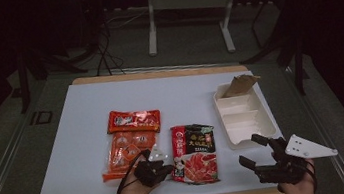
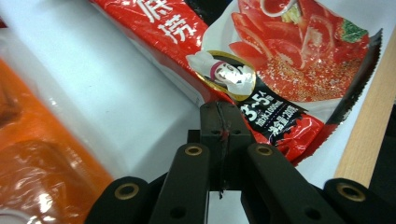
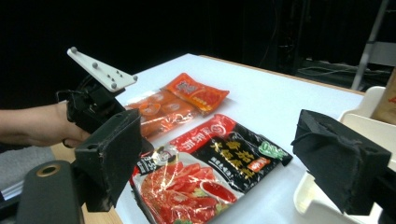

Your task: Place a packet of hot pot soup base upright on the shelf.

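Observation:
A red and black soup-base packet (image 1: 195,152) lies flat on the white board (image 1: 82,119), near its front edge. My left gripper (image 1: 167,168) is shut, and its tips (image 2: 219,116) sit right at the packet's (image 2: 289,60) lower left edge; nothing shows between the jaws. An orange packet of small sachets (image 1: 130,143) lies to the left of that gripper, also seen close up as the orange packet (image 2: 42,163). My right gripper (image 1: 253,150) stands wide open at the front right, and its pads (image 3: 109,158) hold nothing, with the red packet (image 3: 210,172) lying beyond them.
A white compartment tray (image 1: 243,115) sits at the board's right side with a brown paper bag (image 1: 240,85) in its far end. The wooden table edge (image 2: 369,130) runs just past the red packet. A metal stand (image 1: 188,4) is on the floor behind the table.

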`<state>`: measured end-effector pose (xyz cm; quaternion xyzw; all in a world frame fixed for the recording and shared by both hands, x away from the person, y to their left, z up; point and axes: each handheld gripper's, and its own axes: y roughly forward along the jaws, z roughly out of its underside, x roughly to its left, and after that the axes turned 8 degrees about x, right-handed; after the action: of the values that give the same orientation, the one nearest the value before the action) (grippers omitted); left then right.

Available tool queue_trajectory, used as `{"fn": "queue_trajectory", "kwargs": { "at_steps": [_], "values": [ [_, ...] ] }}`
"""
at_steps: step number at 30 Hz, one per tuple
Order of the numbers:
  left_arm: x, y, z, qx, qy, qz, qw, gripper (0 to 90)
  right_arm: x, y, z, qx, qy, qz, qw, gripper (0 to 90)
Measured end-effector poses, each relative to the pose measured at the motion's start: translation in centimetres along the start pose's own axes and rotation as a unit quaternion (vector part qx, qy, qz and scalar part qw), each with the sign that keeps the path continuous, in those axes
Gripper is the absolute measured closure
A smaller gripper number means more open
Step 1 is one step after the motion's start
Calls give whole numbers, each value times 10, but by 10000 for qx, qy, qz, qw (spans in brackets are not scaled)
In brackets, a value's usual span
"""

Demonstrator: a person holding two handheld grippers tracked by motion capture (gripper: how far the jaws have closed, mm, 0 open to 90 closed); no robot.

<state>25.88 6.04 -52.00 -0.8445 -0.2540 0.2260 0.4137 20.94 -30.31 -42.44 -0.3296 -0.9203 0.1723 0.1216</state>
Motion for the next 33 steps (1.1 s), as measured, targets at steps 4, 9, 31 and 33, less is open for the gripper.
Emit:
{"fn": "queue_trajectory", "kwargs": {
  "at_steps": [4,9,31,33],
  "values": [
    [-5,3,-3,22,70,59,10000,900,0,-3,2,-5,-76,48,10000,153],
    [-11,10,-7,82,145,184,9997,900,0,-4,2,29,-100,172,9998,152],
    [21,-17,-33,-567,-255,-123,9980,873,2,0,4,28,-213,33,9998,152],
    [23,-17,-37,-600,-232,-184,9978,873,4,1,3,48,-291,49,9996,151]
  ]
}}
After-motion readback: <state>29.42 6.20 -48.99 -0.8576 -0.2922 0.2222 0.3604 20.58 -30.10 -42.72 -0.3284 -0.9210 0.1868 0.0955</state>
